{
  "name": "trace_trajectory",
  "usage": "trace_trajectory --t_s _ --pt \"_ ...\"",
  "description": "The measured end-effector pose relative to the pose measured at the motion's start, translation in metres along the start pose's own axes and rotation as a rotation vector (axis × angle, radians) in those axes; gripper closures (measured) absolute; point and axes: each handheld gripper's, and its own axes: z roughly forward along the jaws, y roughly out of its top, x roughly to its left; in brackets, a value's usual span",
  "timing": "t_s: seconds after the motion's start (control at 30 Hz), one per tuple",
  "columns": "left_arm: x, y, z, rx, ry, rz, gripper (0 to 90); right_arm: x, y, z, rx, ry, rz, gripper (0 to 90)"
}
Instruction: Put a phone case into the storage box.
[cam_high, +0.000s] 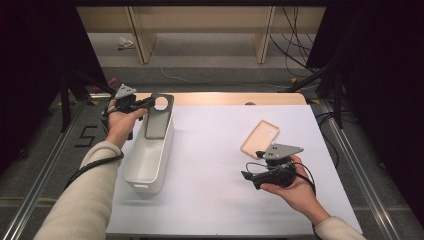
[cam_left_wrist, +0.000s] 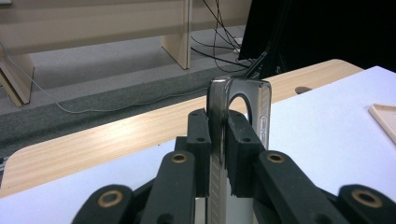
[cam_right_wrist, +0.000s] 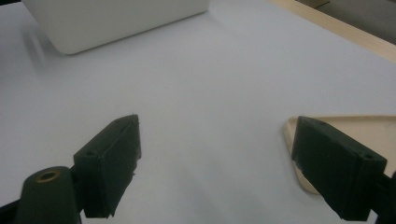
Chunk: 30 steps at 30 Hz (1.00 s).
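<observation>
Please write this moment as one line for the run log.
left hand-held gripper: shut on dark phone case, held over white bin | right hand-held gripper: open, empty | beige phone case: on table

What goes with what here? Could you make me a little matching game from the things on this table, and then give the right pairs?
Things:
1. dark phone case
2. beige phone case
3. white bin
4. right gripper

States:
A. open, holding nothing
B. lying flat on the white table cover
C. pinched on edge in the left gripper
D. standing at the table's left side

Pairs: 1-C, 2-B, 3-D, 4-A
</observation>
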Motion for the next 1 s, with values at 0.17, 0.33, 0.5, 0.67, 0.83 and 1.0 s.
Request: trace_trajectory --t_s 0.17,0.33,0.5,0.67,0.83,1.0 --pt "0.0013 -0.0029 0.0006 0.008 0.005 -0.004 80.7 0.0002 0.0 0.0003 0.002 0.001 0.0 16.5" --pt "0.0026 -0.0049 0.0006 0.013 0.008 -0.009 80.0 0.0003 0.0 0.0003 0.002 0.001 -0.001 16.5" --pt "0.0043 -0.007 0.0013 0.022 0.012 -0.011 79.4 0.0004 0.0 0.0004 0.003 0.001 -0.001 16.5" --pt "0.0055 -0.0085 0.0018 0.035 0.022 -0.007 78.6 0.0005 0.0 0.0005 0.003 0.002 -0.001 16.5" --pt "0.0059 -0.0086 0.0025 0.041 0.026 -0.004 78.1 0.0005 -0.0002 0.0006 0.003 0.003 -0.003 16.5" --pt "0.0059 -0.0083 0.0036 0.051 0.037 0.003 77.3 0.0006 -0.0003 0.0006 0.004 0.002 -0.004 16.5"
